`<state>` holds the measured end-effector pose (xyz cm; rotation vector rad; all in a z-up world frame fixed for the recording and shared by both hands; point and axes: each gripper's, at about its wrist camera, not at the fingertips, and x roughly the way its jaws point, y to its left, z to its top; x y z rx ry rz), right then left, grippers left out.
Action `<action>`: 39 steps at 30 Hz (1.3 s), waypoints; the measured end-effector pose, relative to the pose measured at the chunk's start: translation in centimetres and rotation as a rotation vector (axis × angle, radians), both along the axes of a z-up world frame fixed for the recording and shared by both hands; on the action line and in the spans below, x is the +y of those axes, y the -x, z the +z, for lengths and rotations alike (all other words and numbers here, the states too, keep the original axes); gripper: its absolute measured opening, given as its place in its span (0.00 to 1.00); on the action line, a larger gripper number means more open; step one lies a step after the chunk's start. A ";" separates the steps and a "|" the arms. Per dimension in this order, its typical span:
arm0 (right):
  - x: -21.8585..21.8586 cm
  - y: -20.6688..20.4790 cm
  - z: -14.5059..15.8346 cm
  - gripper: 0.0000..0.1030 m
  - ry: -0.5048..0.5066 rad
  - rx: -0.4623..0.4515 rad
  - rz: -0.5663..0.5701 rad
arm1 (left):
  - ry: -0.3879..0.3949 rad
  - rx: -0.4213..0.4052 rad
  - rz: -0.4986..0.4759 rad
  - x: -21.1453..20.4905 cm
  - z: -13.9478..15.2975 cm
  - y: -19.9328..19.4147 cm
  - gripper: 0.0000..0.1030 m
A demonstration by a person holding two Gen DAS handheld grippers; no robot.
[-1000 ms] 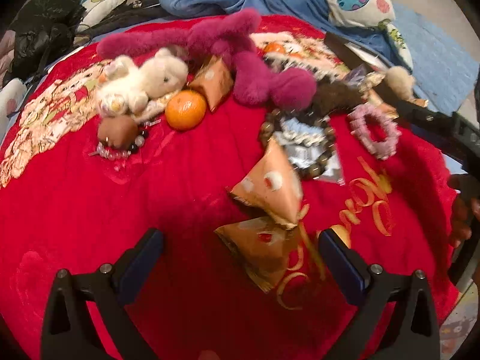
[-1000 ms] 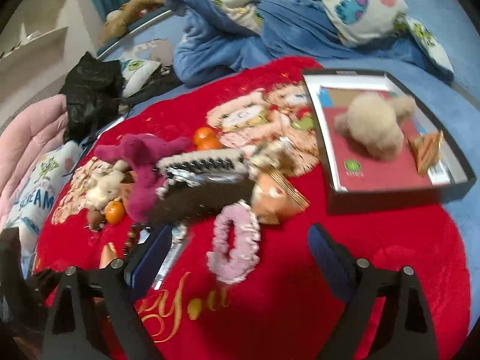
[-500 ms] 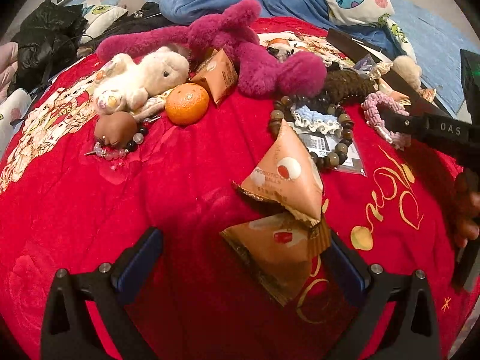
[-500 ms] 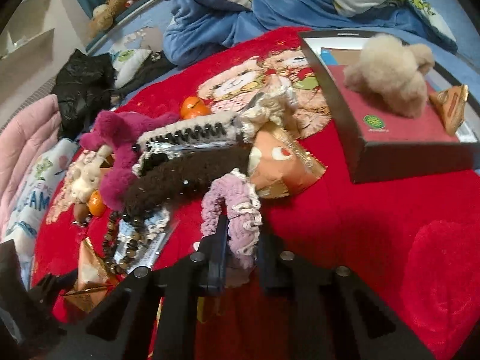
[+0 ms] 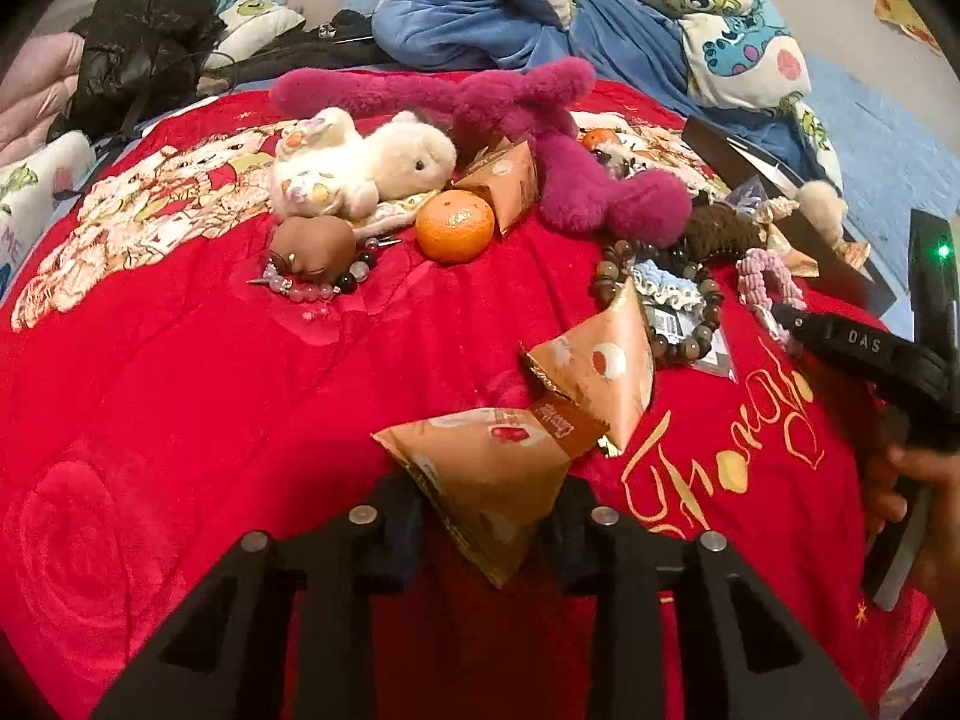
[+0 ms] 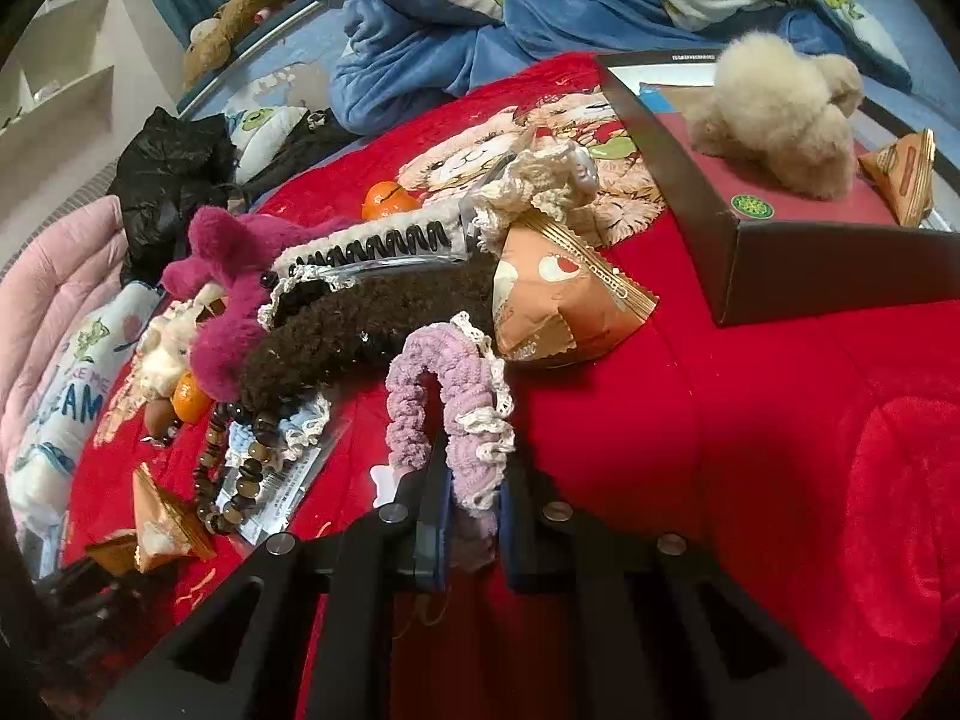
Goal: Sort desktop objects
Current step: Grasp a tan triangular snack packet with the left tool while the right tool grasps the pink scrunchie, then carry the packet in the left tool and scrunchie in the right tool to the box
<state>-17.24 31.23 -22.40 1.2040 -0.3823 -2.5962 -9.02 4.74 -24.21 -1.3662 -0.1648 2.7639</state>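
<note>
Blanket [image 5: 180, 396], red plush with gold lettering, is spread under all items. Black shallow cardboard box [image 6: 798, 264] is seen at the blanket's far right edge, with a beige fluffy plush toy [image 6: 774, 114] and one orange triangular snack packet [image 6: 900, 180] inside. Magenta long-limbed plush toy [image 5: 540, 138] is laid across the far side, a cream plush bunny [image 5: 360, 168] just beside it. Left gripper [image 5: 486, 516] is closed on the near corner of a tan triangular foil snack packet [image 5: 492, 468], which touches a second like packet [image 5: 600, 372]. Right gripper [image 6: 471, 516] is pinched on the near loop of a pink knitted scrunchie with cream lace trim [image 6: 450, 408], near the box. Round orange mandarin [image 5: 456, 225] is noted beside the bunny; a brown beaded bracelet [image 5: 666, 300] lies near the second packet.
</note>
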 end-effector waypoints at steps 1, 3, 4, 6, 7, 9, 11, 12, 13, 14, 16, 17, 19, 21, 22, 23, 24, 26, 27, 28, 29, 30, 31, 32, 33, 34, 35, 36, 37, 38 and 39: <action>0.0 0.0 0.0 0.10 0.001 0.000 0.000 | 0.009 0.000 -0.002 0.2 0.1 -0.1 0.30; 0.0 0.1 0.0 0.10 0.011 -0.001 0.001 | 0.004 -0.004 0.005 0.2 0.4 0.1 0.29; 0.0 0.1 0.0 0.10 0.015 -0.002 0.001 | -0.008 -0.008 0.013 0.1 0.5 0.0 0.29; 0.1 0.1 0.1 0.10 0.016 0.000 0.003 | -0.020 -0.021 0.033 -1.1 0.7 -0.7 0.29; 0.0 0.1 0.1 0.10 0.016 -0.001 0.003 | -0.020 -0.027 0.044 -1.0 0.7 -0.6 0.29; 0.0 0.1 0.1 0.10 0.013 0.000 0.003 | -0.036 -0.029 0.056 -1.3 0.9 -0.9 0.29; -0.1 0.2 0.1 0.10 0.009 0.001 0.003 | -0.056 -0.039 0.063 -1.6 0.9 -1.1 0.29; -0.2 0.1 0.2 0.10 0.008 0.001 0.003 | -0.064 -0.037 0.065 -1.8 1.0 -1.4 0.29; -0.1 0.2 0.1 0.10 0.010 0.000 0.003 | -0.068 -0.038 0.066 -1.7 1.1 -1.4 0.29; -0.1 0.2 0.1 0.10 0.011 0.000 0.003 | -0.075 -0.041 0.065 -1.7 1.1 -1.4 0.29; -0.1 0.1 0.2 0.11 0.013 0.001 0.003 | -0.084 -0.038 0.063 -1.9 1.5 -1.8 0.29; -0.1 0.1 0.2 0.11 0.014 0.001 0.003 | -0.085 -0.038 0.061 -1.7 1.6 -1.7 0.29; -0.2 -0.1 0.5 0.11 0.011 0.000 0.001 | -0.080 -0.028 0.054 -1.7 2.2 -2.1 0.29; -0.1 -0.6 0.5 0.11 0.014 0.000 -0.002 | -0.075 -0.014 0.038 -1.4 2.7 -2.3 0.29; 0.1 -0.9 0.5 0.11 0.025 0.001 -0.008 | -0.073 -0.008 0.028 -1.2 3.0 -2.4 0.29; 0.4 -1.2 0.5 0.11 0.038 0.000 -0.019 | -0.071 -0.005 0.011 -0.8 3.2 -2.3 0.29; 0.8 -1.5 0.5 0.11 0.049 0.000 -0.028 | -0.069 -0.001 -0.004 -0.5 3.4 -2.3 0.29; 1.2 -1.9 0.6 0.10 0.057 -0.001 -0.044 | -0.061 0.005 -0.038 0.4 3.7 -2.2 0.29; 1.3 -2.1 0.8 0.10 0.053 0.000 -0.051 | -0.055 0.008 -0.051 0.8 3.8 -2.2 0.29; 1.4 -2.4 1.0 0.10 0.043 0.002 -0.056 | -0.051 0.010 -0.066 1.2 3.9 -2.2 0.29; 1.5 -2.6 1.1 0.10 0.039 0.005 -0.061 | -0.050 0.011 -0.078 1.6 4.0 -2.2 0.29; 1.7 -2.8 1.3 0.10 0.039 0.006 -0.066 | -0.052 0.010 -0.088 1.9 4.2 -2.1 0.29; 1.9 -3.1 1.4 0.10 0.041 0.006 -0.073 | -0.058 0.005 -0.099 2.3 4.3 -2.0 0.29; 2.4 -3.5 1.5 0.11 0.045 0.008 -0.084 | -0.064 0.003 -0.108 2.6 4.4 -1.9 0.29; 2.8 -3.8 1.6 0.11 0.048 0.007 -0.096 | -0.070 0.003 -0.118 3.0 4.6 -1.8 0.29; 3.5 -4.3 1.8 0.11 0.052 0.008 -0.114 | -0.073 0.003 -0.131 3.4 4.7 -1.8 0.29; 4.1 -4.8 1.9 0.11 0.054 0.008 -0.129 | -0.071 0.005 -0.147 3.9 4.9 -1.6 0.29; 4.8 -5.3 2.1 0.11 0.056 0.009 -0.144 | -0.069 0.007 -0.163 4.4 5.1 -1.5 0.29; 5.8 -6.1 2.3 0.11 0.054 0.014 -0.168 | -0.067 0.007 -0.182 5.0 5.2 -1.3 0.29; 6.5 -6.7 2.5 0.11 0.055 0.018 -0.182 | -0.068 0.005 -0.200 5.6 5.3 -1.1 0.29; 7.4 -7.4 2.8 0.11 0.056 0.024 -0.202 | -0.075 0.001 -0.216 6.2 5.4 -1.0 0.29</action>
